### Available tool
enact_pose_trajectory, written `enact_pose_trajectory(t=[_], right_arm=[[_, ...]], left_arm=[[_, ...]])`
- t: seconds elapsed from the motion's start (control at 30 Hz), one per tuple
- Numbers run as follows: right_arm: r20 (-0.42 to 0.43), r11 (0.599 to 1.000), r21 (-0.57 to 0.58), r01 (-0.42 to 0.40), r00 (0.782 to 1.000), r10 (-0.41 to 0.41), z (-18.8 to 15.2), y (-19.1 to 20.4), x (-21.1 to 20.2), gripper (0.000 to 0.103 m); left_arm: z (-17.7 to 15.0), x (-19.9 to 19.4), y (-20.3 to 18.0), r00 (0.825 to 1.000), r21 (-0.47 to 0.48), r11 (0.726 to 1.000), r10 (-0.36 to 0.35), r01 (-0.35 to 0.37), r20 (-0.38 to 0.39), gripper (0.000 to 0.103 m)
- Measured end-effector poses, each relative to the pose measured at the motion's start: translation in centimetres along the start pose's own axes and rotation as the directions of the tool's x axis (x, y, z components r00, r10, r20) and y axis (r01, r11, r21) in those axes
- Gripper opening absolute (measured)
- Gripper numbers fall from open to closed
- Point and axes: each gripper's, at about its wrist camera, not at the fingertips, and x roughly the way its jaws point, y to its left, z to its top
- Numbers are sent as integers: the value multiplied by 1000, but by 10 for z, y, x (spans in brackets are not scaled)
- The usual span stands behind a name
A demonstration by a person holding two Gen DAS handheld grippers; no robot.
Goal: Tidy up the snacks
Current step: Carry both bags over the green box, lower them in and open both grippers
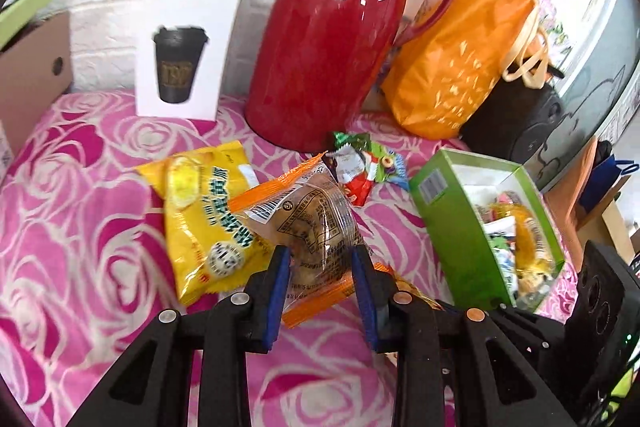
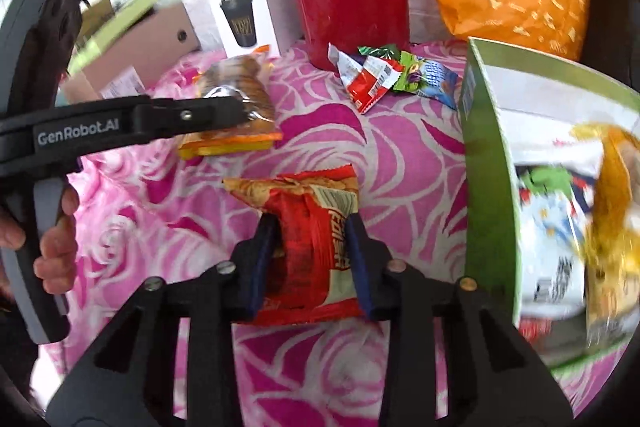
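My left gripper (image 1: 320, 261) is shut on a clear pastry packet with orange ends (image 1: 304, 215), which overlaps a yellow chip bag (image 1: 200, 211). In the right wrist view the left gripper (image 2: 236, 115) appears side-on, clamped on that pastry packet (image 2: 240, 83). My right gripper (image 2: 312, 227) is shut on a red snack packet (image 2: 316, 203), its blue pads squeezing both sides. A green box (image 1: 436, 211) holding several snacks stands to the right, close beside the right gripper (image 2: 488, 147). A few small wrapped sweets (image 1: 360, 163) (image 2: 384, 75) lie on the pink rose cloth near the jug.
A tall red thermos jug (image 1: 340, 39) and an orange bag (image 1: 464, 55) stand at the back. A white carton with a cup picture (image 1: 180, 55) and a cardboard box (image 1: 32, 67) stand at back left. A black object (image 1: 516, 123) sits behind the green box.
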Motion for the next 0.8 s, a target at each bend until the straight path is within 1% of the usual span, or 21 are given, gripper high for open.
enact_pose_trajectory(t=[0.1,0.2,0.3,0.37,0.5,0.6,0.73,0.8], right_arm=[[40,1000,-1,-20,999,20,-5,6,-23,37],[101,999,10,-33,994,32,-7,6,-53,37],[153,1000,24,-7,988,3,-9,0,-78,36],[191,999,46,18,981,-26,-12,-11,-97,35],[262,991,122,62,961,-93,-15,-43,-134,33],[293,976,180,121,941,-171,-18,-73,-155,33],[303,949,262,173,919,-251,-28,-115,-176,33],[292,933,298,201,911,-289,-32,-134,-177,33]], left_arm=[[1,-18,-9,1000,5,1000,-7,7,24,31],[3,-37,-30,998,41,998,-38,36,56,31],[6,-50,-57,994,91,994,-72,65,80,31],[7,-53,-77,991,125,988,-99,87,89,31],[12,-45,-116,987,183,975,-143,127,78,31],[15,-30,-142,986,219,965,-158,143,54,31],[19,-5,-170,985,249,955,-170,160,16,31],[22,8,-183,985,258,952,-171,166,-3,32]])
